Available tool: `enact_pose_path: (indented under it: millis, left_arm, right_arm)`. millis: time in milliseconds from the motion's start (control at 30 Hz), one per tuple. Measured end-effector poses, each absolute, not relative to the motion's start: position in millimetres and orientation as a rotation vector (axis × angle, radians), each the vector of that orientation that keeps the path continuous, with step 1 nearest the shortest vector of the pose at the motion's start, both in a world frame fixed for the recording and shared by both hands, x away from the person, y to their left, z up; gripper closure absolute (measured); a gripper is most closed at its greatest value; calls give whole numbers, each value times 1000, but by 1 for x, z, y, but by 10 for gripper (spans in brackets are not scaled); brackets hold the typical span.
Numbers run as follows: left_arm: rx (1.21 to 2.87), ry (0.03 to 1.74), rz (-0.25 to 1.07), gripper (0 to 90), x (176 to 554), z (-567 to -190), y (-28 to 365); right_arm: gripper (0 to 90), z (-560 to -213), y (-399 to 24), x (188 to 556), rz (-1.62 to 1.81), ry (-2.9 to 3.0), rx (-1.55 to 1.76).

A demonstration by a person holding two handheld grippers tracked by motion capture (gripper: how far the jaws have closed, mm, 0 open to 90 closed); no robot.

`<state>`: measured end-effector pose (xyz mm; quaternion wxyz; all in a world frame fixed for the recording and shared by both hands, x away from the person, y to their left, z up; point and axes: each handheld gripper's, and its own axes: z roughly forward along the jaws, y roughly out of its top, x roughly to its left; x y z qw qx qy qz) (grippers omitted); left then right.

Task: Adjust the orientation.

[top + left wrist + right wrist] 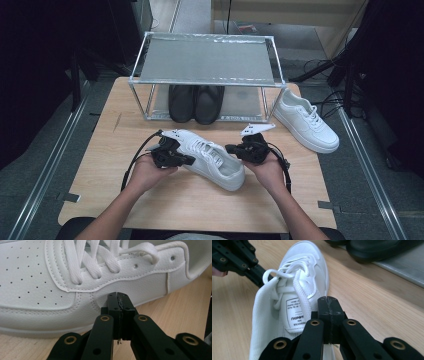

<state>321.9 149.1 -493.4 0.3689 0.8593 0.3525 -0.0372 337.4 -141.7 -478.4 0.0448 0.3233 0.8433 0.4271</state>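
Note:
A white lace-up sneaker (212,159) lies on the wooden table (120,130) between my two hands, toe toward the far left. My left gripper (191,160) is shut, and its tips (117,297) rest against the sneaker's side panel (140,285) below the laces. My right gripper (229,148) is shut too, with its tips (327,301) beside the sneaker's opening, close to the tongue label (295,313). Nothing is visibly held between either pair of jaws. In the right gripper view, the left gripper (260,275) touches the sneaker's far side.
A second white sneaker (305,121) lies at the table's right rear. A metal shoe rack (207,60) stands at the back, with a pair of black shoes (195,102) on its lower shelf. Bare wood lies in front of my hands.

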Motion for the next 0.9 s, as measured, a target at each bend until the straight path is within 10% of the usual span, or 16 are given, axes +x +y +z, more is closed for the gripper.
enact_pose_path:
  millis: [900]
  left_arm:
    - [2162,906,-138,896,340,-499,165]
  right_arm:
    - [900,-480,-122,307,1342,2670,876]
